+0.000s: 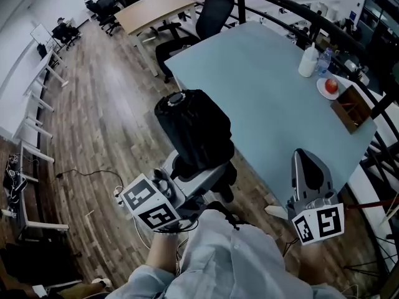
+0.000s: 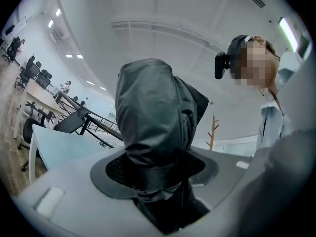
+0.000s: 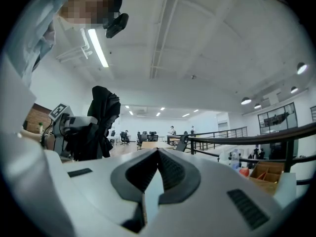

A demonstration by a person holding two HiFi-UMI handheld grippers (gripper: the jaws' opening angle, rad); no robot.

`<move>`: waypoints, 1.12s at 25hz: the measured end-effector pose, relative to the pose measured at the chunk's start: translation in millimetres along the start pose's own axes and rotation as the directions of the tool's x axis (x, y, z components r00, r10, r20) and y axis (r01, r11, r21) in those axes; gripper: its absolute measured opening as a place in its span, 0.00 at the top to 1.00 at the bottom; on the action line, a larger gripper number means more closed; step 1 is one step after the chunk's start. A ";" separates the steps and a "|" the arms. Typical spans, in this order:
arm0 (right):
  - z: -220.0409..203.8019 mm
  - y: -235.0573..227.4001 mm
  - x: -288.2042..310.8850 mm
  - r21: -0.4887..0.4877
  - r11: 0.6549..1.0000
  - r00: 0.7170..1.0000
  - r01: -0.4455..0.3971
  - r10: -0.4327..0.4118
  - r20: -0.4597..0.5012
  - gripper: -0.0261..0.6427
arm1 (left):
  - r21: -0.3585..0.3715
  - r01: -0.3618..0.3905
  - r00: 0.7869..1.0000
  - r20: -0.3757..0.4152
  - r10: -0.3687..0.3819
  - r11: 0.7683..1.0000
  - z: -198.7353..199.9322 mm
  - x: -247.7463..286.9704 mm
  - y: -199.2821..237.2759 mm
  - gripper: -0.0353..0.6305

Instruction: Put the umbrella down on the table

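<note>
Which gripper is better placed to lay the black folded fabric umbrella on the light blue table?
Left: the left gripper clamps the black folded fabric umbrella near the light blue table; the right gripper holds nothing.

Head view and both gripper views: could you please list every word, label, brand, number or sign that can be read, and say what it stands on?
No word, brand or number can be read in any view.
Left marker cube on the left claw: black-and-white square patterns, no letters.
Right marker cube on the right claw: the same kind of pattern, no letters.
Bottle on the table: any label is too small and blurred to read.
</note>
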State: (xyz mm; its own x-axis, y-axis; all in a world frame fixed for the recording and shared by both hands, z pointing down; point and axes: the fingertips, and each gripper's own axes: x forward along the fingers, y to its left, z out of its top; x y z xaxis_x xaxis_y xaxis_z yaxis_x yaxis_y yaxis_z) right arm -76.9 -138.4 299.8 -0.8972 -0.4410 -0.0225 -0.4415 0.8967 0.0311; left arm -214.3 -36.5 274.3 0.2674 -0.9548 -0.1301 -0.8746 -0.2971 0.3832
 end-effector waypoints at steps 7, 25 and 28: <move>4.9 -8.6 -13.8 -0.030 0.994 0.994 0.106 -0.106 0.001 0.97 | -0.017 0.089 0.996 -0.013 -0.089 0.996 -0.9 12.5 2.8 0.56; 9.4 -97.0 36.9 -0.011 0.951 0.950 0.310 -0.310 -0.043 0.97 | -0.065 0.249 0.957 -0.137 -0.255 0.966 8.2 147.0 67.0 0.56; 6.4 -106.4 56.0 -0.005 0.943 0.942 0.332 -0.331 -0.052 0.97 | -0.069 0.278 0.946 -0.156 -0.286 0.958 12.4 166.6 83.4 0.56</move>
State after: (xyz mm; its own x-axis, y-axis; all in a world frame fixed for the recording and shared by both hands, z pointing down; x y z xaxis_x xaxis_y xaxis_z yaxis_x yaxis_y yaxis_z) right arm -80.2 -258.4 288.8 -0.6993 -0.7146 0.0204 -0.7141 0.6996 0.0272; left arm -247.7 -220.2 273.2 0.5657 -0.8197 -0.0897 -0.7357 -0.5509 0.3942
